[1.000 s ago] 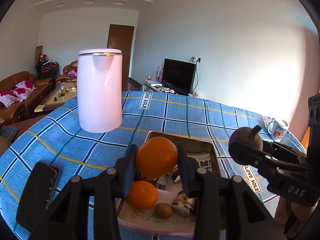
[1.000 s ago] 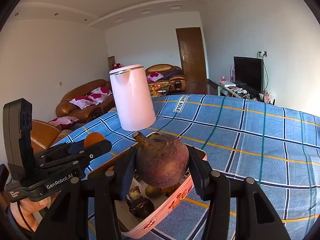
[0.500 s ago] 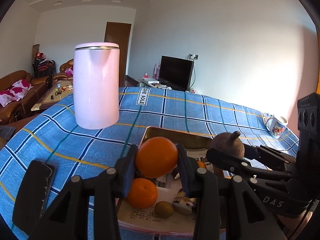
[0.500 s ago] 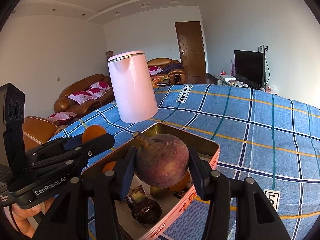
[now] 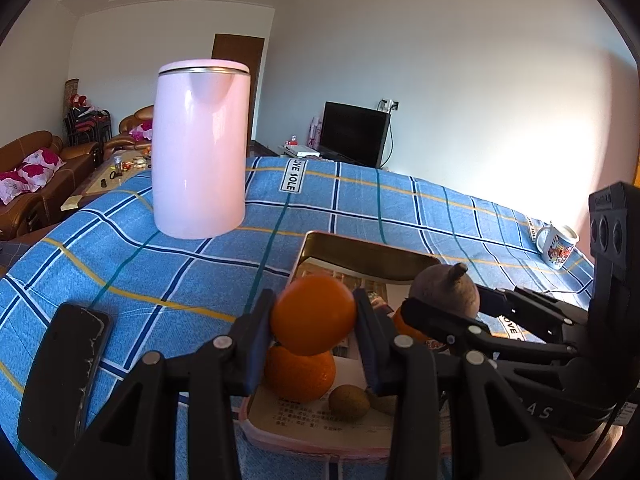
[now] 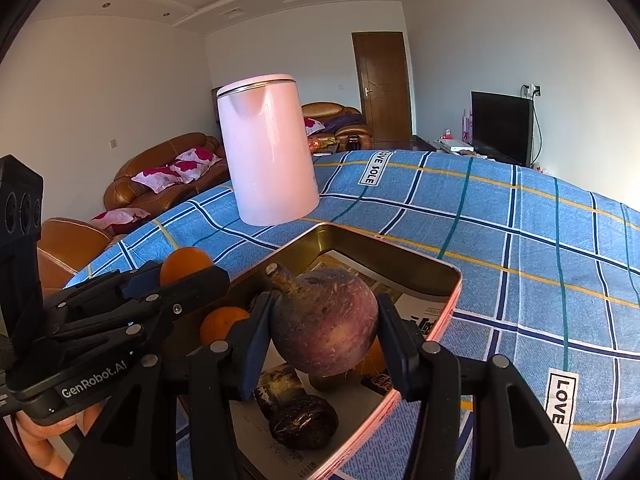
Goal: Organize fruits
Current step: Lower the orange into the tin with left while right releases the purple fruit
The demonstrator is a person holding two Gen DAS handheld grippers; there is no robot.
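Two fruits are held above the tin (image 6: 452,284): an orange (image 5: 313,314) clamped between the left claw's (image 5: 314,330) pads, and a purple-brown fruit (image 6: 325,322) pinched in the right claw (image 6: 326,338). Below them in the tin lie another orange (image 5: 299,374) and a kiwi (image 5: 349,402). Beyond, a pink kettle (image 5: 200,148) stands on the checked surface (image 5: 400,208).

I am in a home's living room. Past my table's (image 5: 360,208) far edge stand brown leather sofas (image 6: 160,176) with floral cushions, a television (image 5: 356,132), and a wooden door (image 6: 382,84).
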